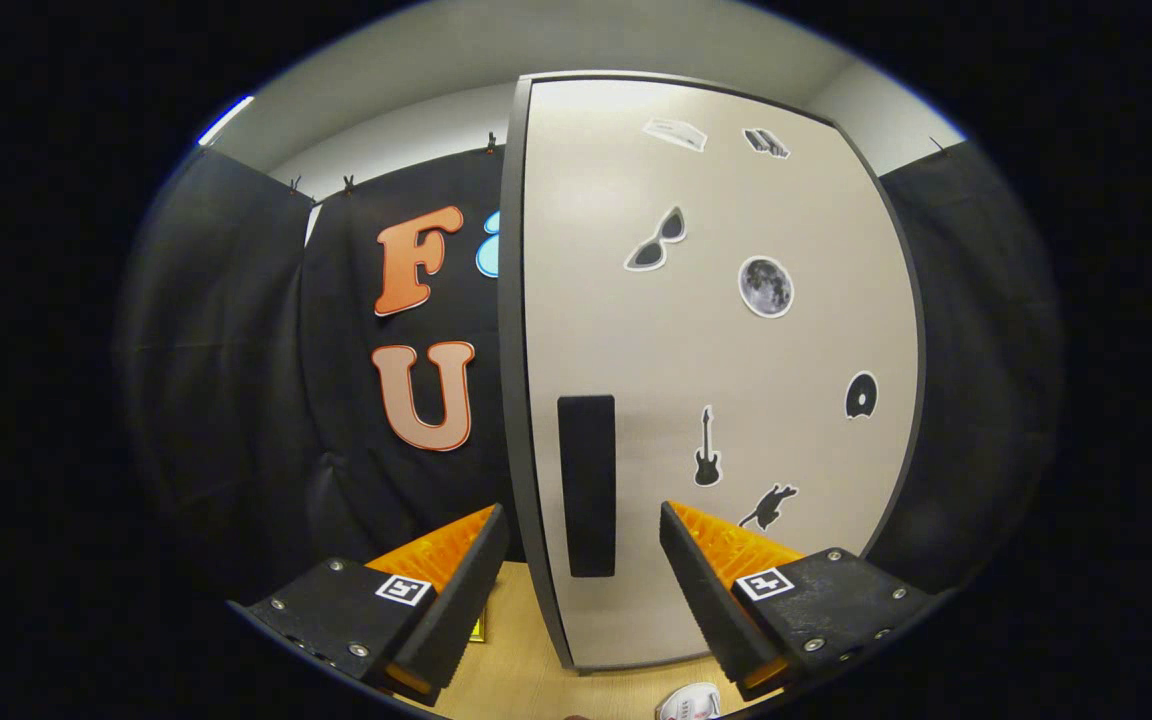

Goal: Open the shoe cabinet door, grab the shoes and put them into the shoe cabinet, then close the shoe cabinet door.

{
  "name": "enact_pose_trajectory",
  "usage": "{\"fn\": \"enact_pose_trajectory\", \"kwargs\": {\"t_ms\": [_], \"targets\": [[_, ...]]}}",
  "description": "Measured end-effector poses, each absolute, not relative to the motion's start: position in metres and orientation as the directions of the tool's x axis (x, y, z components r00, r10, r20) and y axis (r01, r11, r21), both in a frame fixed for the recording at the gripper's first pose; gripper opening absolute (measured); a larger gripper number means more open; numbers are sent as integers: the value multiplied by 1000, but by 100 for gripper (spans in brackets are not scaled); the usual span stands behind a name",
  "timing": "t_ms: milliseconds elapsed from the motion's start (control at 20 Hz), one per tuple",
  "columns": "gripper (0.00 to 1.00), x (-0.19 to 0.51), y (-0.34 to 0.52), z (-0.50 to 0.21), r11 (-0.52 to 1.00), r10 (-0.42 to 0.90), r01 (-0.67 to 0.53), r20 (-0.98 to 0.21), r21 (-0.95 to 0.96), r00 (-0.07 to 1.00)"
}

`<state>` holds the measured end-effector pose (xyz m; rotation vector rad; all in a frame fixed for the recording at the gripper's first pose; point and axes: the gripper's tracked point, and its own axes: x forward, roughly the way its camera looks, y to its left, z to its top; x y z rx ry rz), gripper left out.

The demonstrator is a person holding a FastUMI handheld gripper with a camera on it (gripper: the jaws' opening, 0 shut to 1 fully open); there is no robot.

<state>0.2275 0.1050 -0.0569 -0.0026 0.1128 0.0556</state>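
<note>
Currently my fingers [584, 545] stand wide apart and hold nothing, aimed at the shoe cabinet door [716, 380], which is shut. Between the fingers and just beyond them sits the dark vertical handle [586, 485], near the door's left edge [514, 350]; I judge this spread is kept so the handle can pass between both fingers before they close. The door carries several stickers, among them a guitar [706, 450] and a moon [766, 287]. A wooden floor [521, 660] lies below the cabinet. A pale rounded object [691, 702] shows beside the right finger; it may be a shoe, but I cannot tell. The opening step is not yet done.
</note>
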Motion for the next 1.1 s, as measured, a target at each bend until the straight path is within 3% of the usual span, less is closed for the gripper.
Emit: {"fn": "enact_pose_trajectory", "kwargs": {"t_ms": [300, 400, 600, 650, 700, 1100], "targets": [[93, 258, 100, -59, 1000, 15, -13, -105, 21, 994], [85, 261, 101, -62, 1000, 16, -17, -116, -4, 993], [56, 262, 105, -63, 999, 13, -19, -108, -46, 994], [42, 261, 104, -63, 999, 11, -16, -108, -40, 994], [38, 261, 104, -64, 999, 15, -18, -112, -27, 994], [31, 237, 101, -62, 998, 63, -60, -119, 25, 991]]}}
